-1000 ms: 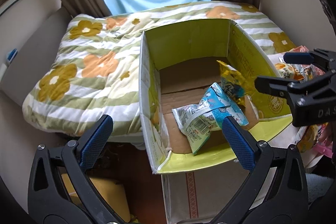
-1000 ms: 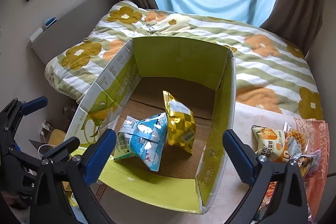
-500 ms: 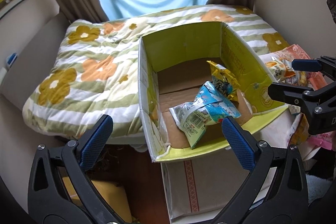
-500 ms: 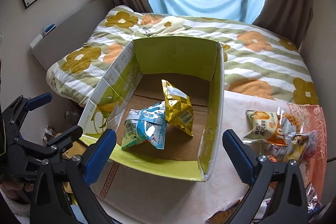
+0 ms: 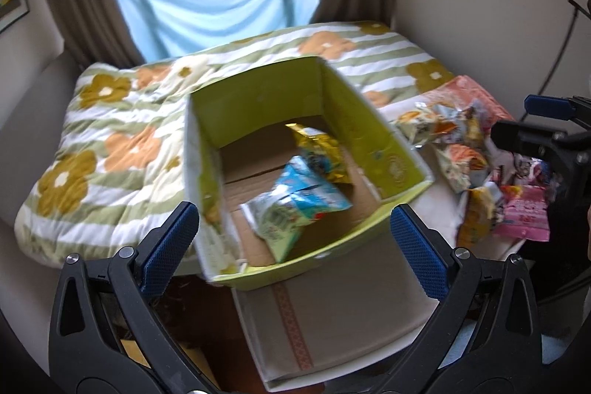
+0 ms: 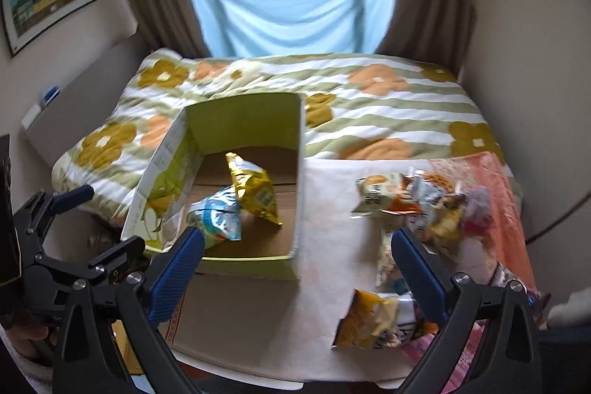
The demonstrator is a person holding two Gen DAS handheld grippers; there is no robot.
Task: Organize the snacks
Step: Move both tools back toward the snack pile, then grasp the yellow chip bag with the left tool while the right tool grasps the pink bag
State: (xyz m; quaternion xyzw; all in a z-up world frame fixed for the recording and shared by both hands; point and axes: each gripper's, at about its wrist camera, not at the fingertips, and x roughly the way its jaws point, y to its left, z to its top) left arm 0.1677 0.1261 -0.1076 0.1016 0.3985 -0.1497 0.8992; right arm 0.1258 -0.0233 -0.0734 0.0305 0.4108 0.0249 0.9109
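Bedroom corner: floral quilt [image 6: 369, 106] behind, pale table [image 6: 288, 320] in front.

Far left of the right gripper [image 6: 297, 268], the left gripper [image 5: 295, 239] hangs spread wide, holding nothing. Ahead of its left finger, the box [image 6: 243, 120] sits open-topped with two bags in it: blue bag [image 6: 218, 218] nearer, gold bag [image 6: 255, 192] leaning behind. The right gripper is likewise spread and empty.

Ahead of its right finger, the loose pile [image 6: 417, 205]; under that finger, an orange bag [image 6: 373, 324].

Step, as I judge it: between placements, two bags boxed, most still out. Next move likely calls for the right gripper to drop onto one pile bag and pinch an edge.

Motion blur smears labels; pile count unclear; table's near edge cut off.
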